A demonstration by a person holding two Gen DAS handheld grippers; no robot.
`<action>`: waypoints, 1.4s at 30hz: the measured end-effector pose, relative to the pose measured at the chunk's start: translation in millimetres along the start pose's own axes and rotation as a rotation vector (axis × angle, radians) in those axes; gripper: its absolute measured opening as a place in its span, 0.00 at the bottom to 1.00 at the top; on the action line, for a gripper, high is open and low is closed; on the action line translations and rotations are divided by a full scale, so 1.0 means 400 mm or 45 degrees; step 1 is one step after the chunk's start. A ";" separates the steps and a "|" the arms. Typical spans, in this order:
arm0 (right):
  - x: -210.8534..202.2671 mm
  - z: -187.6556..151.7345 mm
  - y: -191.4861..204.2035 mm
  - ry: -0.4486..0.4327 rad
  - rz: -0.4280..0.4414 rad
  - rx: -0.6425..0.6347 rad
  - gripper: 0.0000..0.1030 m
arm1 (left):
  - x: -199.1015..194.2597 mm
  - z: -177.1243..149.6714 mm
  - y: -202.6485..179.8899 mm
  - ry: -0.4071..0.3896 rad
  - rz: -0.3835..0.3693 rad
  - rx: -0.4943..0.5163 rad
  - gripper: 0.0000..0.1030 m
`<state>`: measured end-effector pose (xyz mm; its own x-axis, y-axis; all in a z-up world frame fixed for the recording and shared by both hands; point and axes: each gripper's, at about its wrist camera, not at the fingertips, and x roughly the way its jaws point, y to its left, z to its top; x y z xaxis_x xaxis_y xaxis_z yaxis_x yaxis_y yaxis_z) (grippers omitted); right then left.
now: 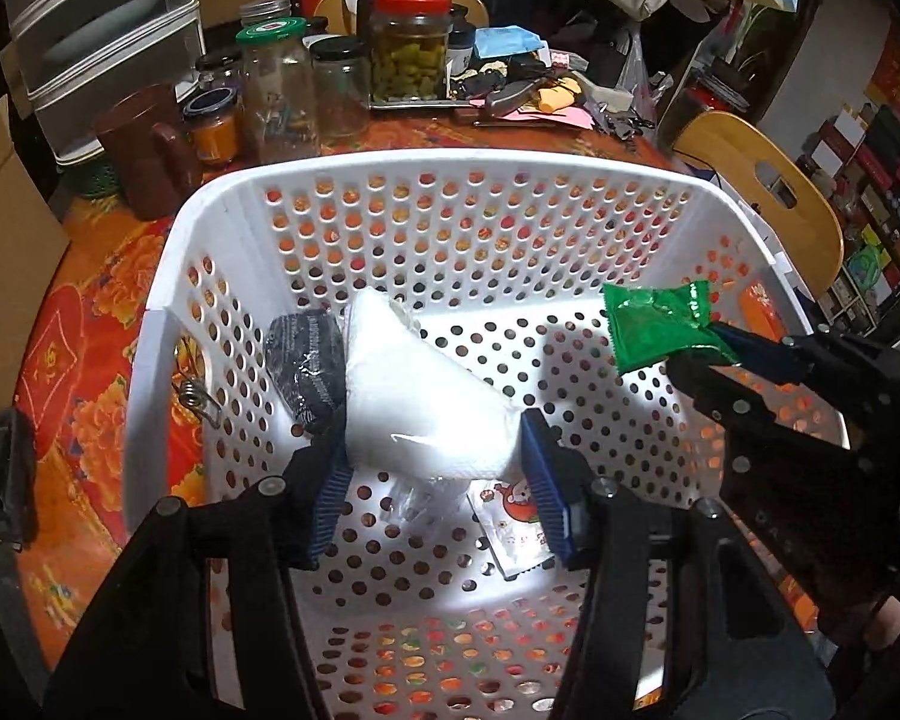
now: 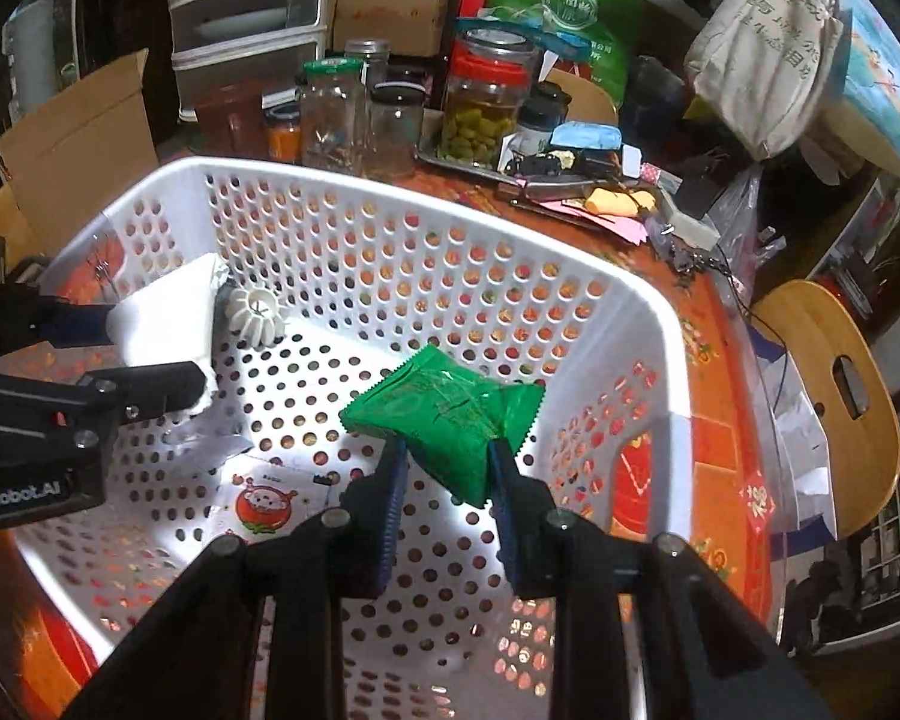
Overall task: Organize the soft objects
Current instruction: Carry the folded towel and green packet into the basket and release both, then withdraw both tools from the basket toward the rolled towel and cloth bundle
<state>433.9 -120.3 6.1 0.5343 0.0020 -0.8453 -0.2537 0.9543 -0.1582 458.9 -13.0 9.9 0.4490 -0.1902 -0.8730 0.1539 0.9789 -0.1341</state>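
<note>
You're gripping a white tissue pack (image 1: 417, 396) in the left gripper (image 1: 435, 480) and a green sachet (image 2: 450, 414) in the right gripper (image 2: 447, 480), both hanging inside the white perforated basket (image 1: 468, 165). A dark cloth roll (image 1: 303, 360) and a cartoon-print packet (image 1: 510, 525) are already lying on the floor; both held items are still awaiting release.

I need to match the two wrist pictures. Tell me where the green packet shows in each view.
Left wrist view: green packet at right of centre, pinched by the right tool.
Right wrist view: green packet at centre, between the near fingers.
Shared landmark: the white perforated basket beneath it.
</note>
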 end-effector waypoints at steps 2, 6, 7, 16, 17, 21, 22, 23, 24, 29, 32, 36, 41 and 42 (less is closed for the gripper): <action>0.007 0.000 0.002 0.008 0.005 -0.003 0.26 | -0.002 -0.001 0.004 -0.004 0.001 -0.004 0.52; 0.007 -0.004 0.002 0.004 0.032 -0.001 0.27 | -0.010 -0.005 0.003 -0.012 -0.002 -0.003 0.55; 0.005 -0.006 0.002 0.000 0.041 -0.002 0.27 | -0.013 -0.006 0.001 -0.016 -0.004 -0.001 0.58; -0.048 -0.019 -0.015 -0.054 0.059 0.039 0.45 | -0.067 -0.019 -0.025 -0.092 -0.033 0.016 0.83; -0.059 -0.023 -0.018 -0.061 0.062 0.044 0.48 | -0.076 -0.022 -0.026 -0.100 -0.033 0.020 0.84; -0.101 -0.040 -0.026 -0.102 0.076 0.058 0.63 | -0.132 -0.044 -0.034 -0.151 0.005 0.061 0.84; -0.110 -0.046 -0.027 -0.112 0.081 0.064 0.66 | -0.148 -0.053 -0.034 -0.167 0.011 0.067 0.84; -0.120 -0.052 -0.028 -0.122 0.084 0.068 0.68 | -0.164 -0.064 -0.034 -0.184 0.015 0.072 0.84; -0.135 -0.062 -0.028 -0.140 0.090 0.072 0.71 | -0.188 -0.077 -0.035 -0.206 0.011 0.079 0.85; -0.191 -0.110 -0.021 -0.204 0.105 0.088 0.79 | -0.285 -0.159 -0.040 -0.287 0.014 0.109 0.92; -0.224 -0.142 -0.015 -0.235 0.097 0.097 0.84 | -0.335 -0.222 -0.039 -0.317 0.032 0.113 0.96; -0.264 -0.184 -0.007 -0.250 0.102 0.108 0.84 | -0.372 -0.298 -0.041 -0.317 0.049 0.122 0.98; -0.305 -0.233 -0.007 -0.273 0.110 0.119 0.86 | -0.385 -0.387 -0.047 -0.304 0.044 0.121 0.99; -0.308 -0.241 -0.006 -0.275 0.110 0.121 0.91 | -0.382 -0.405 -0.046 -0.300 0.028 0.114 0.99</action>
<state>290.8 -151.5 61.4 0.6764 0.1391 -0.7233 -0.2347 0.9715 -0.0327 244.8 9.9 69.7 0.6443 -0.1914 -0.7405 0.2144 0.9746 -0.0654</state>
